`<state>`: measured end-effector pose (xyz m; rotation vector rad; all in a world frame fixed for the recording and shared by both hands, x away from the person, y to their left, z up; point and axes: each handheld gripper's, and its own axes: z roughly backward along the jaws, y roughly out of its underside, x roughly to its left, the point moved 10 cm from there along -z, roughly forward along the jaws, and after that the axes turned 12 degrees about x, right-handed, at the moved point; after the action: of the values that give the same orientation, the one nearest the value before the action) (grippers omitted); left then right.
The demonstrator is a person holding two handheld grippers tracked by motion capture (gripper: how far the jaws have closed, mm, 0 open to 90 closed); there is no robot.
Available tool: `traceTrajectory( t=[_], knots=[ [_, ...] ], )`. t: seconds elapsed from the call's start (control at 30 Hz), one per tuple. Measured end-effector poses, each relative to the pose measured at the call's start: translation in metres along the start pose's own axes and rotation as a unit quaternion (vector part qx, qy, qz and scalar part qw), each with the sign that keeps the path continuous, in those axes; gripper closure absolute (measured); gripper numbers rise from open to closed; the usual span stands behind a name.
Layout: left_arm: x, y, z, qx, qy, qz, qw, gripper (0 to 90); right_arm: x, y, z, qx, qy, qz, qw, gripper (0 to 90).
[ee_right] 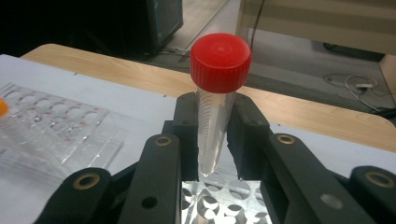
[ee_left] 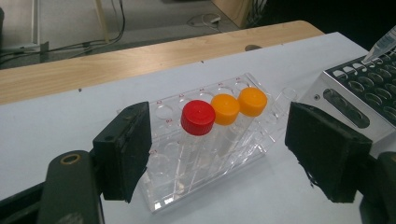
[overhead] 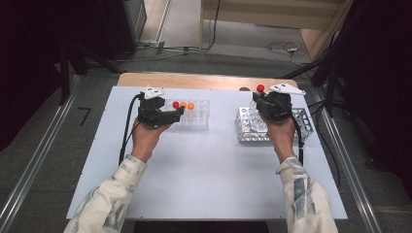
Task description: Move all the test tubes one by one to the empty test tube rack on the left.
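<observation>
Right tool (ee_right: 212, 140) grips a clear plastic tube with a red screw cap (ee_right: 212, 116) upright, its tip just above a perforated metal rack (ee_right: 224, 200).
Left tool (ee_left: 217, 154) stands with jaws wide apart on either side of a clear acrylic rack (ee_left: 187, 186) holding one red-capped tube (ee_left: 198, 117) and two orange-capped tubes (ee_left: 238, 106); whether the pads touch it is unclear. Both racks sit on the white counter (overhead: 204, 165).

Left gripper (overhead: 180, 112) gapes wide; right gripper (overhead: 256, 101) is clamped tight.

- Silver perforated metal rack (ee_left: 359, 88): cut off by right pic edge.
- Clear conical tube w/ red screw cap (ee_right: 215, 116): sides hidden by pads, above that rack.
</observation>
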<state>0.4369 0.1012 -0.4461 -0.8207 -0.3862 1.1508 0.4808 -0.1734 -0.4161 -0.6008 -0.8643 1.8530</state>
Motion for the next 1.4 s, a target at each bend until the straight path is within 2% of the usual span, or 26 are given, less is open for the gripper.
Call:
traceTrajectory(
  t=[0.43, 0.87, 1.1, 1.4],
  knots=[
    [-0.003, 0.000, 0.004, -0.002, 0.003, -0.005, 1.0000, 23.0, 0.055, 0.004, 0.001, 0.001, -0.050, 0.049, 0.9976, 71.7],
    [-0.021, 0.000, 0.009, -0.008, 0.022, -0.023, 0.9995, 20.5, 0.114, 0.021, -0.007, 0.016, -0.108, 0.087, 0.9901, 71.6],
    [-0.032, 0.000, 0.011, -0.010, 0.037, -0.030, 0.9988, 19.7, 0.139, 0.029, -0.015, 0.026, -0.128, 0.100, 0.9864, 71.6],
    [-0.055, 0.001, 0.016, -0.015, 0.063, -0.056, 0.9963, 24.3, 0.165, 0.038, -0.027, 0.040, -0.145, 0.116, 0.9818, 71.6]
  ],
)
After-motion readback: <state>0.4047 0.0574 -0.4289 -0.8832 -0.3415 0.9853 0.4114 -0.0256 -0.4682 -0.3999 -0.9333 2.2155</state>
